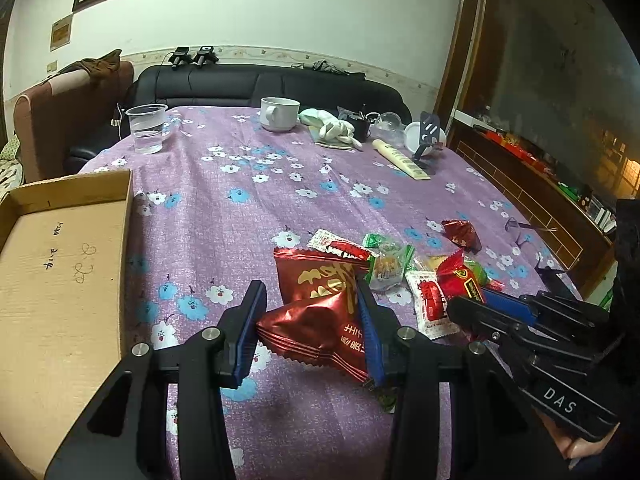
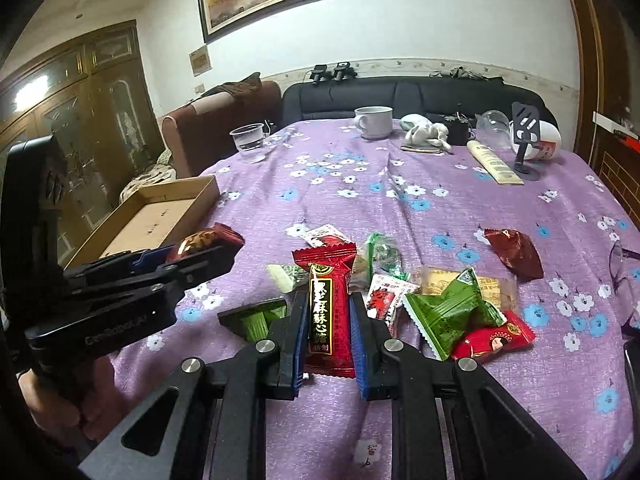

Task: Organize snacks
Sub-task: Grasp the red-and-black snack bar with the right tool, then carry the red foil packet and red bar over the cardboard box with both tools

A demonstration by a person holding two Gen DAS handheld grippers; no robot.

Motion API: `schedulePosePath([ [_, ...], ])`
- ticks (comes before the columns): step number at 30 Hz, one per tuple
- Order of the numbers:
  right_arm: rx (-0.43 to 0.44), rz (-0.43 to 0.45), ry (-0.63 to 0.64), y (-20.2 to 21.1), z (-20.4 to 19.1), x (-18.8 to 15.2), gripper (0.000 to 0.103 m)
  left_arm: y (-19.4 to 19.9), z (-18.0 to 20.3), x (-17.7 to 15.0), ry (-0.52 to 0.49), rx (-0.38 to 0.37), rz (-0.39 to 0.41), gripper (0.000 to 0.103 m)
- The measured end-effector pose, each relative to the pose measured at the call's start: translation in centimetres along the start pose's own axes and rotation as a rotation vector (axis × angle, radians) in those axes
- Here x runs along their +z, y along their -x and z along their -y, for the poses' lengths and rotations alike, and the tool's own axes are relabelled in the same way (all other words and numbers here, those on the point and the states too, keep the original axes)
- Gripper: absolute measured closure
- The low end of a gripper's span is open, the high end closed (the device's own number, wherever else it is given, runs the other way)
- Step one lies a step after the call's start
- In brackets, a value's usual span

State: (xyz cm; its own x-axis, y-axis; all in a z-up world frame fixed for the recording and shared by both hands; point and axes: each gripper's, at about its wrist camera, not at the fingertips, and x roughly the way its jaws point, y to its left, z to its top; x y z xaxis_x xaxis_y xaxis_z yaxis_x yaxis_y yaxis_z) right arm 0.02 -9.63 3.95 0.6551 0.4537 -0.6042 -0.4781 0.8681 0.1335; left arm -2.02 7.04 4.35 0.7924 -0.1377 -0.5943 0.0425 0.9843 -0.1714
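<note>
The left gripper (image 1: pixel 310 322) is clamped on a dark red foil snack packet (image 1: pixel 316 312), its blue pads pressing both sides; the packet's lower edge is crumpled and its printing only partly readable. A scrap of green wrapper (image 1: pixel 386 398) peeks from under the right-hand finger, mostly hidden. In the right wrist view this gripper (image 2: pixel 224 246) enters from the left, with only the packet's tip showing past its fingers.

The right gripper (image 2: pixel 330 334) is closed tight on a long red candy bar (image 2: pixel 328 304) with a black label, held lengthwise between the jaws. From the left wrist view the same gripper (image 1: pixel 474 300) covers most of that bar.

Just beyond lies the loose snack pile (image 2: pixel 420 292) on the purple floral tablecloth (image 2: pixel 400 208): green packets, red ones, white-and-red sachets and a clear-wrapped pastry, overlapping so that several cannot be told apart. A separate dark red pouch (image 2: pixel 514 252) sits apart to the right. A pair of glasses (image 2: pixel 624 272) is cut off by the frame edge.

To the left stands an open cardboard box (image 1: pixel 68 256), partly out of frame, with handwriting on its floor. At the far end are a plastic cup of water (image 1: pixel 146 128), a white mug (image 1: pixel 279 114), a cloth, a tube and small clutter too blurred to identify.
</note>
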Motion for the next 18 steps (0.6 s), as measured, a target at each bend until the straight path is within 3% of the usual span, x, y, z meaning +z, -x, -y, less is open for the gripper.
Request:
schedulePosePath([
  [18,0.001,0.011,0.004,0.18,-0.09,-0.15,0.083,0.93,0.05,-0.12,-0.011,0.031,0.048,0.061],
])
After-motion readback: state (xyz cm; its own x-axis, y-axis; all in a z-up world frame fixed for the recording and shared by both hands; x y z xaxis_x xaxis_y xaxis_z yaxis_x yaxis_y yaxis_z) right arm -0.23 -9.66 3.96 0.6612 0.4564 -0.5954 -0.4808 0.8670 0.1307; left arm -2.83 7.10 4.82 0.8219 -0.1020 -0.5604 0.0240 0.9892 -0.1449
